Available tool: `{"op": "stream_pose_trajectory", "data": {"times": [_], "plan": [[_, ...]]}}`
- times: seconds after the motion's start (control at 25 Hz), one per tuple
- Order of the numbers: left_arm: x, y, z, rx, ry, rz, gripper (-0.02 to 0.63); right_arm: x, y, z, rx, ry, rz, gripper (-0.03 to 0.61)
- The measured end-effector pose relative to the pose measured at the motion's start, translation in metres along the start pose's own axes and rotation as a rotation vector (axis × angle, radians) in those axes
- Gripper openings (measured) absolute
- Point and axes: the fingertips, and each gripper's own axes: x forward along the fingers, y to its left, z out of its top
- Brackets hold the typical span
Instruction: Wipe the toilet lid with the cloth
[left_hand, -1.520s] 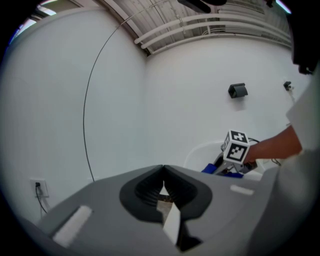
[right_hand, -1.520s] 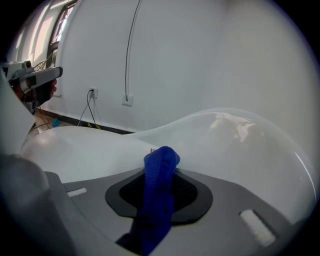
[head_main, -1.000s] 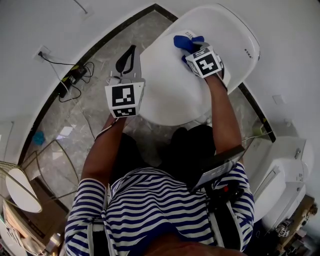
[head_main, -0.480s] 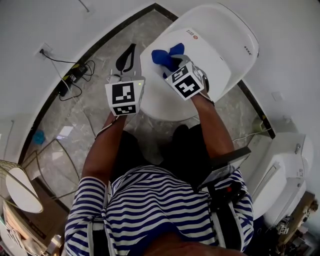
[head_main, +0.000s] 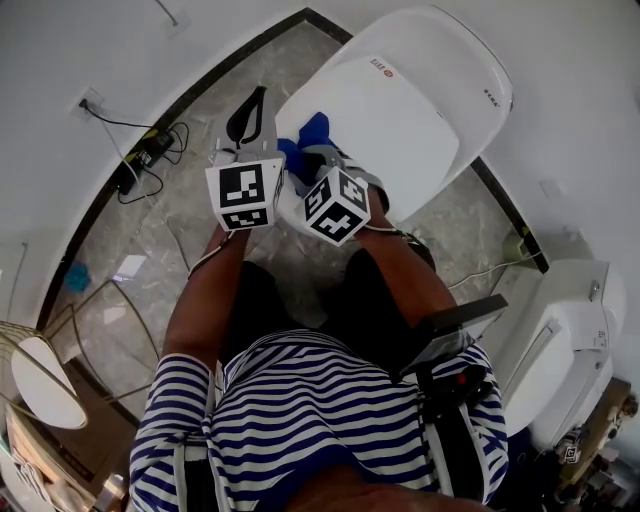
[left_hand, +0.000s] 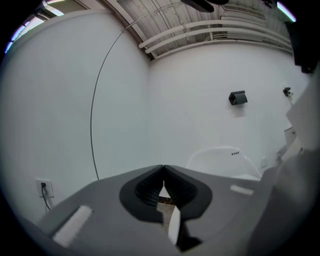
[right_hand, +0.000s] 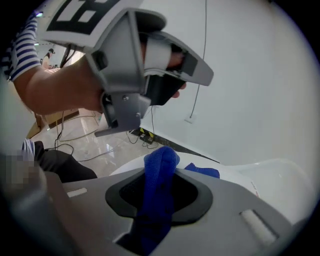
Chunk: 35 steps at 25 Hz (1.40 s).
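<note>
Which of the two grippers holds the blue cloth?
The right gripper: its jaws clamp the blue cloth over the toilet lid. The left gripper is shut on nothing.

Toilet lid (head_main: 400, 110): white, glossy, oval and closed flat, occupying the upper centre-right of the head view, with a small red mark near its upper-left edge. Cloth (head_main: 312, 130): blue and bunched, resting on the lid's lower-left edge, one fold standing upright and clamped between the jaws of the right gripper (right_hand: 160, 175).
</note>
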Motion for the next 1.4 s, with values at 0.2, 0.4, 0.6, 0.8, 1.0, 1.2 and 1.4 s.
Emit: {"op": "stream_pose_trajectory", "data": {"times": [0.2, 0.4, 0.6, 0.8, 1.0, 1.2, 1.4], "plan": [[-0.004, 0.001, 0.003, 0.002, -0.005, 0.004, 0.002, 0.0, 0.033, 0.006, -0.057, -0.001, 0.033, 0.112], [-0.006, 0.001, 0.004, 0.003, -0.007, 0.006, 0.002, 0.0, 0.058, 0.01, -0.103, -0.002, 0.073, 0.112], [-0.006, 0.001, 0.006, 0.004, -0.011, 0.005, 0.002, 0.0, 0.077, 0.012, -0.135, -0.003, 0.112, 0.112], [-0.011, 0.004, 0.006, -0.001, -0.015, 0.013, 0.002, 0.0, 0.08, 0.012, -0.139, -0.011, 0.11, 0.112], [-0.025, 0.013, 0.009, -0.006, -0.022, 0.034, 0.002, 0.0, 0.079, 0.011, -0.128, -0.018, 0.1, 0.112], [-0.044, 0.02, 0.008, -0.008, -0.02, 0.051, 0.002, -0.001, 0.08, 0.011, -0.121, -0.017, 0.087, 0.112], [-0.065, 0.018, 0.002, -0.017, -0.011, 0.058, 0.002, -0.002, 0.08, 0.011, -0.113, -0.023, 0.069, 0.112]]}}
